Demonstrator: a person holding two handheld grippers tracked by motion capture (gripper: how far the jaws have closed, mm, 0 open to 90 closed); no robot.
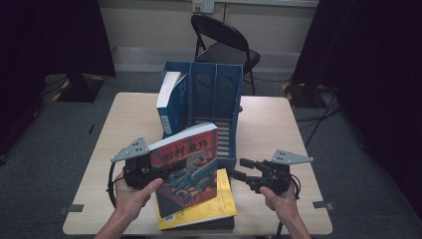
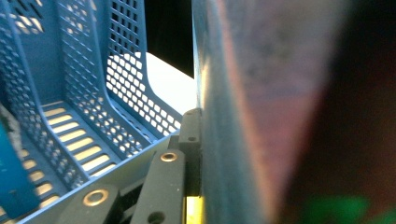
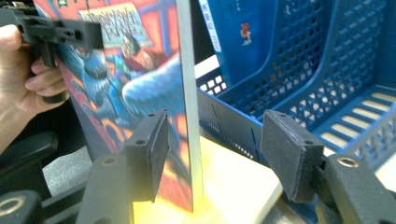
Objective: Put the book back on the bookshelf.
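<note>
A colourful illustrated book (image 1: 191, 164) is held up on edge, tilted, above a yellow book (image 1: 219, 204) lying flat near the table's front. My left gripper (image 1: 171, 168) is shut on the book's left part; its jaw presses the cover (image 2: 261, 116) in the left gripper view. My right gripper (image 1: 240, 169) is open just right of the book. In the right gripper view its pads (image 3: 154, 154) stand wide apart, and the book's page edge (image 3: 187, 93) rises beyond the gap, close to the left pad. Behind stands a blue file organizer (image 1: 216, 94) holding an upright blue book (image 1: 171, 102).
The organizer's perforated compartments (image 2: 84, 93) to the right of the blue book (image 3: 233, 37) hold nothing. A dark book (image 1: 199, 224) lies under the yellow one. A black folding chair (image 1: 224, 40) stands beyond the wooden table (image 1: 278, 124). Black curtains flank both sides.
</note>
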